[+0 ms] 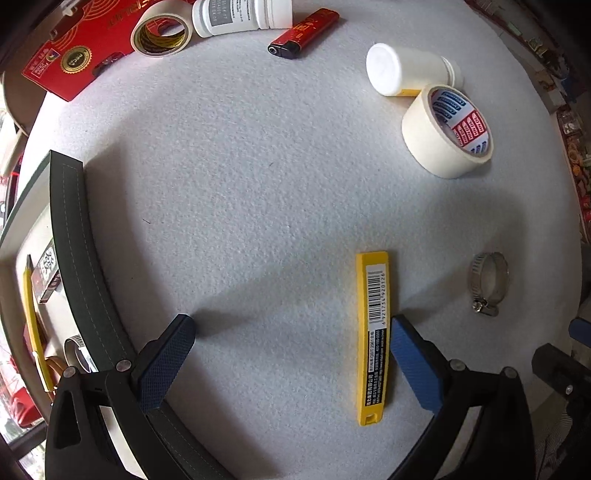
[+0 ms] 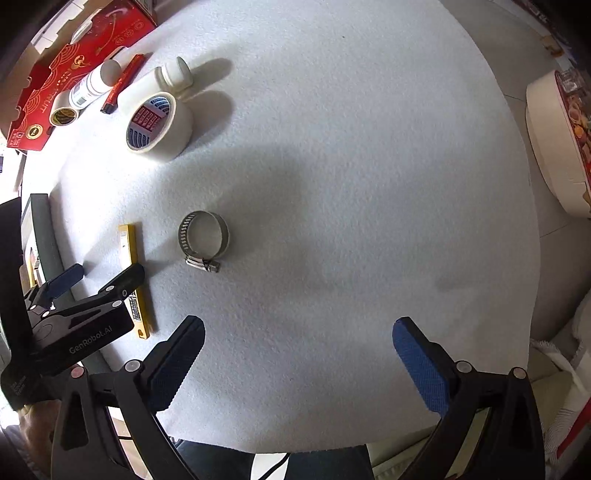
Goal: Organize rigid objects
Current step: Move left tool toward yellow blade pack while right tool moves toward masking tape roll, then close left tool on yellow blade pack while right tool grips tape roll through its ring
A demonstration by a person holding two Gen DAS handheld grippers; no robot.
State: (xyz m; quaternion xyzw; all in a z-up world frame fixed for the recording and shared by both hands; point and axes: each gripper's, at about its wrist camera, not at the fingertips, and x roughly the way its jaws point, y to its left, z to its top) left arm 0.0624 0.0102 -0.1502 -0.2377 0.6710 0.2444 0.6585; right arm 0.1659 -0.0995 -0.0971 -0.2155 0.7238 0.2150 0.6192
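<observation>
On the felt: 2 tape rolls (image 1: 447, 131) (image 1: 162, 31), 2 white bottles (image 1: 410, 72) (image 1: 240, 16), 1 red lighter (image 1: 303, 35), 1 yellow blade case (image 1: 371, 332), 1 hose clamp (image 1: 487, 282), 1 red box (image 1: 85, 48). Grey tray (image 1: 79, 251): contents partly hidden, not counted.

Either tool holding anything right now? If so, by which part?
Nothing is held. The left tool stands open over the yellow blade case, pads not pressing it. The right tool is open over bare felt.
</observation>
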